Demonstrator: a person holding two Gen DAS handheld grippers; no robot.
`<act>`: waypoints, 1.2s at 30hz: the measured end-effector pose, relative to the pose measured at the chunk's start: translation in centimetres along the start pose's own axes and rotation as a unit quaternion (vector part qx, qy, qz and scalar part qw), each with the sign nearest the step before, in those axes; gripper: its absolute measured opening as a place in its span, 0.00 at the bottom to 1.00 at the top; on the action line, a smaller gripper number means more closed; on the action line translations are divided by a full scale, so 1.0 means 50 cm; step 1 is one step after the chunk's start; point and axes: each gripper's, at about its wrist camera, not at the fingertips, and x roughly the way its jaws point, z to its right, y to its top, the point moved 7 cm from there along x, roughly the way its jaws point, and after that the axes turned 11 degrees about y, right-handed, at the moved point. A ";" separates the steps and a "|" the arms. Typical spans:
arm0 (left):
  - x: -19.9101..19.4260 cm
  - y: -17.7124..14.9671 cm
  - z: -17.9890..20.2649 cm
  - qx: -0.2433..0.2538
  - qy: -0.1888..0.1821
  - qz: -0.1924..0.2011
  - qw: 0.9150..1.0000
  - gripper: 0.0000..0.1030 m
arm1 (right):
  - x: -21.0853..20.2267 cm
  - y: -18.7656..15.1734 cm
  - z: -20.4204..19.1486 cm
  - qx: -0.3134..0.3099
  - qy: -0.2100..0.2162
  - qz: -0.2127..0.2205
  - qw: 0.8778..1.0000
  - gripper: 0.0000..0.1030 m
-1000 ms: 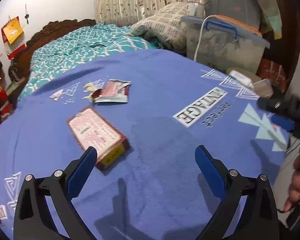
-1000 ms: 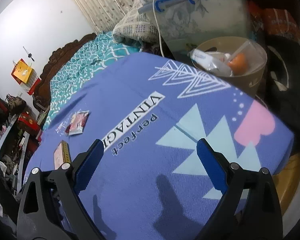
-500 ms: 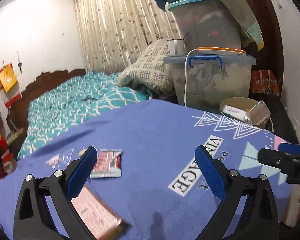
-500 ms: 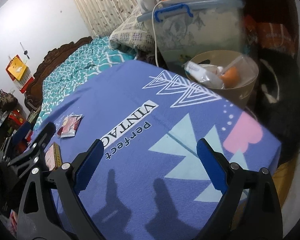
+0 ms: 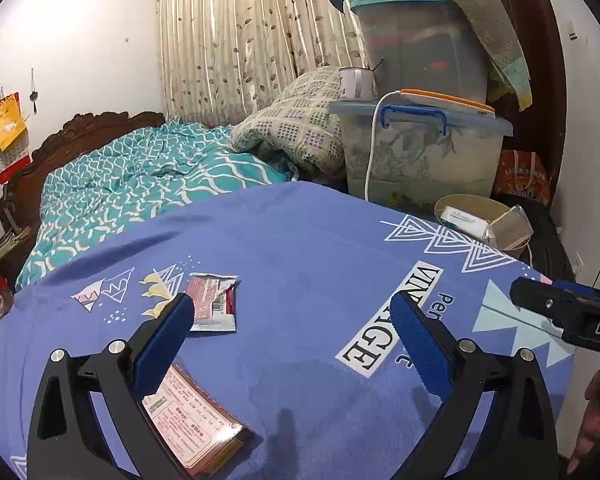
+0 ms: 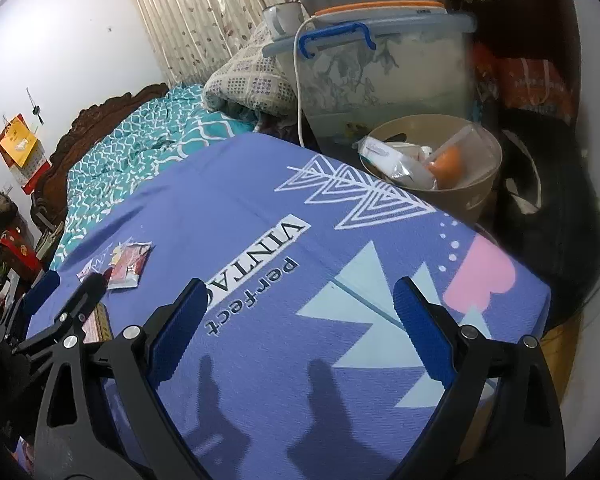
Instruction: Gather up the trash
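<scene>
A red and silver wrapper [image 5: 213,302] lies flat on the blue bedsheet [image 5: 300,248]; it also shows in the right wrist view [image 6: 130,265]. A flat red box with printed text [image 5: 194,420] lies nearer, partly under my left finger, and its edge shows in the right wrist view [image 6: 98,324]. My left gripper [image 5: 288,336] is open and empty above the sheet, just short of the wrapper. My right gripper [image 6: 300,320] is open and empty over the sheet's printed part. A beige bin [image 6: 440,168] holding trash stands past the bed's edge, also seen in the left wrist view [image 5: 484,220].
A clear storage box with blue handles [image 5: 420,148] and a white cable stands behind the bin. A folded patterned quilt [image 5: 296,124] and a teal blanket [image 5: 140,176] lie further up the bed. A black bag [image 6: 548,208] sits right of the bin.
My left gripper tilted up from looking down at the sheet and now sits lower again, closer to the wrapper. My right gripper drifted slightly; the left gripper came into its view.
</scene>
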 end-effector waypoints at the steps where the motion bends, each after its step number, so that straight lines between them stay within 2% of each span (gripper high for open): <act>1: -0.002 0.000 -0.001 0.000 -0.001 0.000 1.000 0.92 | -0.001 0.002 -0.005 -0.003 0.001 0.003 1.000 0.90; 13: -0.018 0.013 -0.040 -0.025 0.012 0.013 1.000 0.92 | -0.005 0.010 -0.038 -0.016 0.017 0.002 1.000 0.90; 36: -0.022 0.015 -0.052 -0.033 0.012 0.016 0.999 0.92 | -0.002 0.018 -0.025 -0.004 0.018 0.002 1.000 0.90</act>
